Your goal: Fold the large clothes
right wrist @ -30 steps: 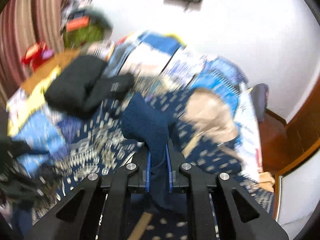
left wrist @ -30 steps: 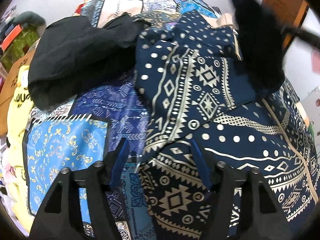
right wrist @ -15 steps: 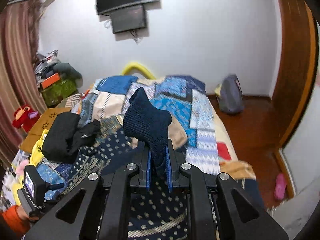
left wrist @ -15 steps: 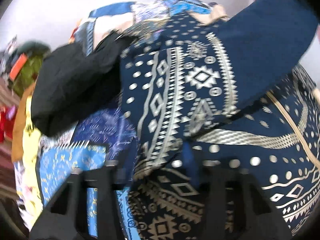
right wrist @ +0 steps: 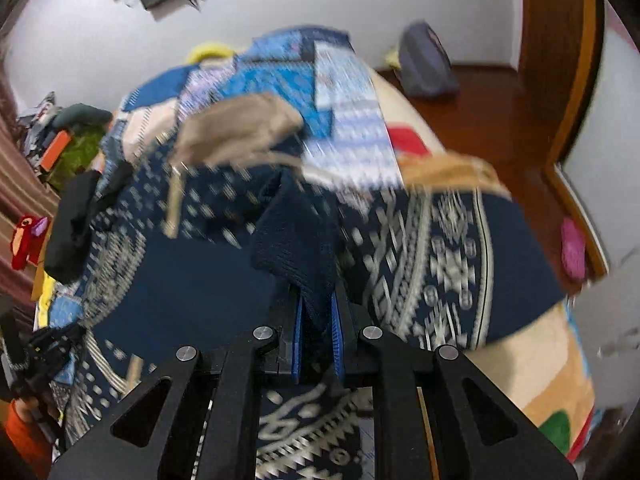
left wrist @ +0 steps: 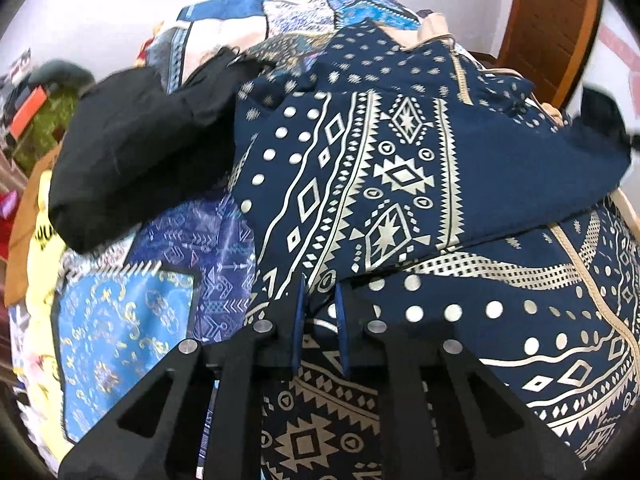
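the left fingers (left wrist: 320, 304) are pinched on the near edge of the navy patterned garment (left wrist: 384, 184), their blue pads nearly together with a fold of cloth between them. from that grip a flap of the garment runs up and to the right, lifted off the layer of the same cloth that lies under it on the bed (left wrist: 120, 320). the left gripper points forward and a little down over the bed, its black frame filling the lower middle of the view.

the right fingers (right wrist: 316, 320) are clamped on a bunched dark ribbed part of the garment (right wrist: 296, 248), which stands up out of the gap between the blue pads. this gripper points down the length of the bed toward the far wall; the view is blurred, so fine detail is lost. the garment spreads out on both sides of the grip, over the near part of the bed.

a black garment (left wrist: 136, 152) lies in a heap toward the bed's left edge, touching the navy one. a patchwork quilt (right wrist: 304, 76) covers the far end. a grey bag (right wrist: 426, 62) sits on the floor by the wall.
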`<state>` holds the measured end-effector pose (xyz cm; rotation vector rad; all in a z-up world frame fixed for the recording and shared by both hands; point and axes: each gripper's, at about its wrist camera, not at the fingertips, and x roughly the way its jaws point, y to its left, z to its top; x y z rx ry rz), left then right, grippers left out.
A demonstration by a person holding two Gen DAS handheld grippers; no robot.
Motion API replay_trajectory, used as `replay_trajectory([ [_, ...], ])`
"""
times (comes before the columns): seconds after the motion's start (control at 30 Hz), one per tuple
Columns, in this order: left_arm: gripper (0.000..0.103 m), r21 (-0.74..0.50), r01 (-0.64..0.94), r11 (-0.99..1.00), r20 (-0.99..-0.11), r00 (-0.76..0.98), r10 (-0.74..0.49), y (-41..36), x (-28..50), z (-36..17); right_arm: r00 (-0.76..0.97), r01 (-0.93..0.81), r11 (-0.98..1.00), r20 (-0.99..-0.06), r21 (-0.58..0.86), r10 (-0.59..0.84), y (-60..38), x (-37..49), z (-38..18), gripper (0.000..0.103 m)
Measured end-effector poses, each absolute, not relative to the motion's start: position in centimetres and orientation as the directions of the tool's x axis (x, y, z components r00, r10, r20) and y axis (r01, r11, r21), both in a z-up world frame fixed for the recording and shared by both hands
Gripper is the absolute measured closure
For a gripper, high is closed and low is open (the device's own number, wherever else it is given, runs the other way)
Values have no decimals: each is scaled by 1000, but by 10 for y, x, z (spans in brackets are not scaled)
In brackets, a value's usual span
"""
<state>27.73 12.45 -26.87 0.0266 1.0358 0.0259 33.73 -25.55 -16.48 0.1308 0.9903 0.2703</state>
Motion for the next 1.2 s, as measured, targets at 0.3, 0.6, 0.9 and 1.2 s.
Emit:
replay_trajectory([
  [0.3,88,17,-10,1000,-875,484,20,125,271,-269,424,-158,974,-879,164,217,-273,327,-204,85],
  [0.6,59,-13,5,1000,-878,478,-14,128,255,-243,447,-200,976,-878,88,171,-286,309,-171,67],
  [0.9,47,-52,-37,998,-795,606,-19,125,267,-178,577,-109,984,-797,139,177,-336,301,-123,40],
  [1.2,44,-120,-35,992,-777,626,-72,101,312,-169,526,102,961,-834,256,166,-412,327,-158,37],
])
